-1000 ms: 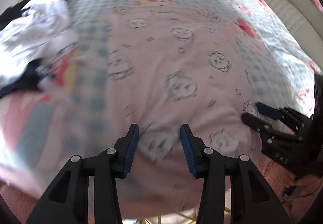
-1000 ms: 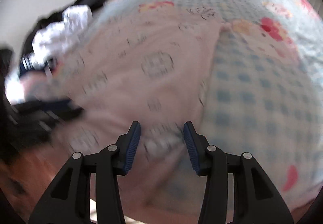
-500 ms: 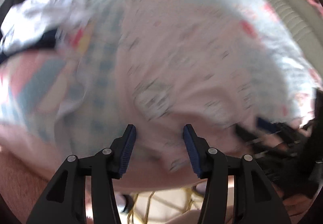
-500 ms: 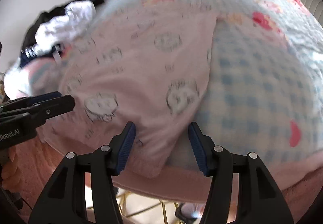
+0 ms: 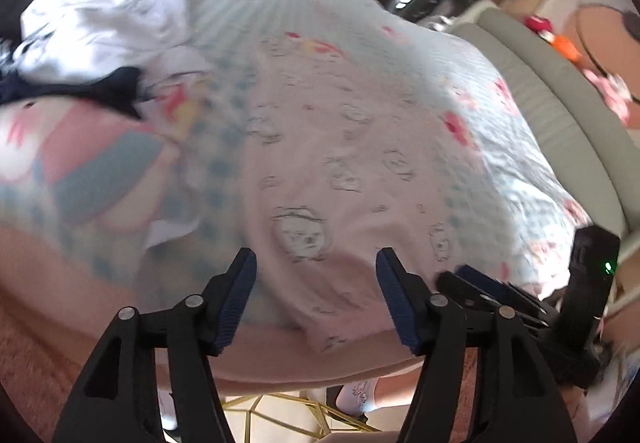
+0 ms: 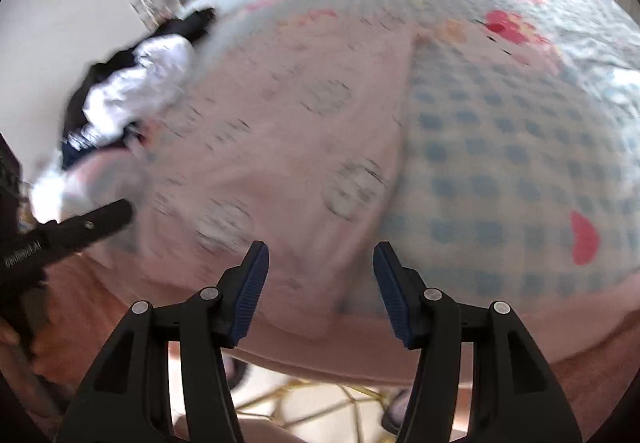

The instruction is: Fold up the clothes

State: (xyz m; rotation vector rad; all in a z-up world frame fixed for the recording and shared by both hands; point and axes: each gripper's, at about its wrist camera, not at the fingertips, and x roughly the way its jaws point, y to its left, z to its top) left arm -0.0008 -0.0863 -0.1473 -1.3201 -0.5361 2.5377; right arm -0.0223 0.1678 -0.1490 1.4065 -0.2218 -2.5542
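bed and room behind
checked blue bedspread (image 6: pixel 500 171) with red prints; grey padded headboard (image 5: pixel 560 115); gold wire frame (image 5: pixel 288 415) on floor

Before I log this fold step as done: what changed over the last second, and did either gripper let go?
Both let go. The left gripper and right gripper held the near edge of the pink printed garment a second ago. Now it lies flat on the checked bedspread, free of both. The left jaws are opening; the right stand open. Both have drawn back over the bed's edge. The pile of white and dark clothes stayed put.
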